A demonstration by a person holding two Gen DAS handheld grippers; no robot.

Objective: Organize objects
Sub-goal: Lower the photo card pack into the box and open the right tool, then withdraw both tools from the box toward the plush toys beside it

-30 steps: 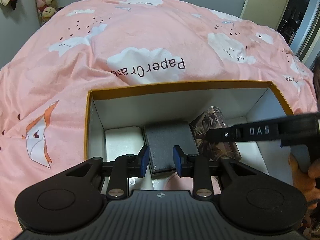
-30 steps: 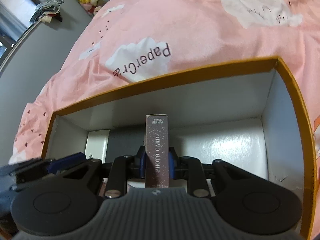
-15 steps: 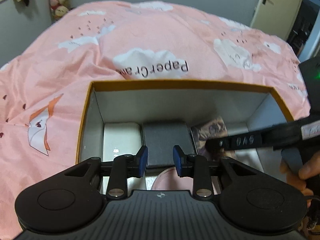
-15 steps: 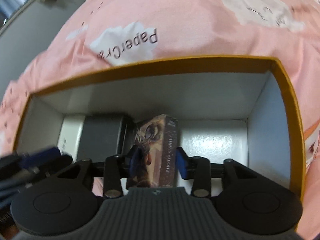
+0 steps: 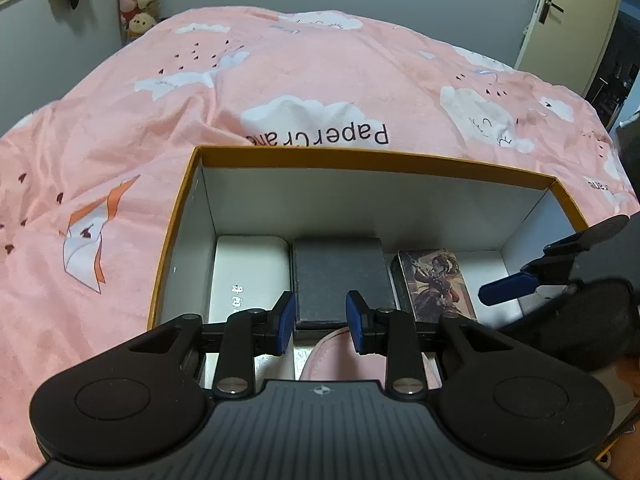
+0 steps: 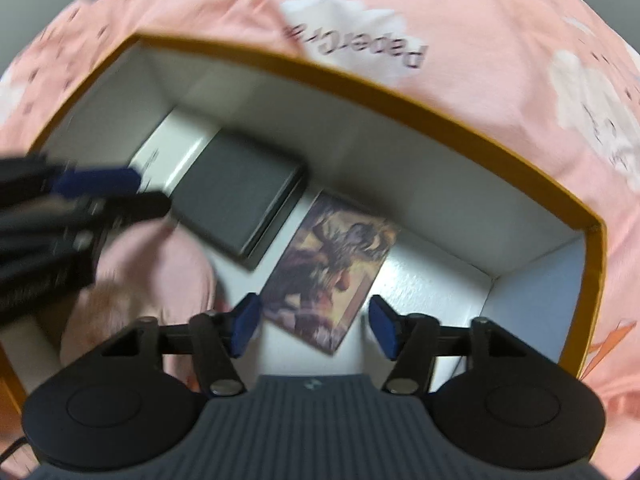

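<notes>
An open cardboard box with an orange rim [image 5: 360,156] [image 6: 400,92] sits on a pink bedspread. On its white floor lie a white case [image 5: 250,272], a dark grey case [image 5: 340,280] [image 6: 240,204] and an illustrated photo card box [image 5: 434,284] [image 6: 332,268], side by side. My right gripper [image 6: 315,326] hovers just above the card box with its jaws opening, and the pads do not touch it. Over the box's near side, my left gripper [image 5: 321,322] is open with nothing between its pads. A pink pouch [image 5: 340,354] [image 6: 152,280] lies beneath it.
The right gripper's blue fingers [image 5: 506,290] show at the right edge of the left wrist view. In the right wrist view the left gripper [image 6: 100,184] is blurred at the left. The pink bedspread [image 5: 320,80] surrounds the box. A door [image 5: 560,20] stands at the back right.
The right gripper let go of the photo card box, which went from upright between the pads to lying flat beside the dark grey case. The right gripper rolled and opened wide.
</notes>
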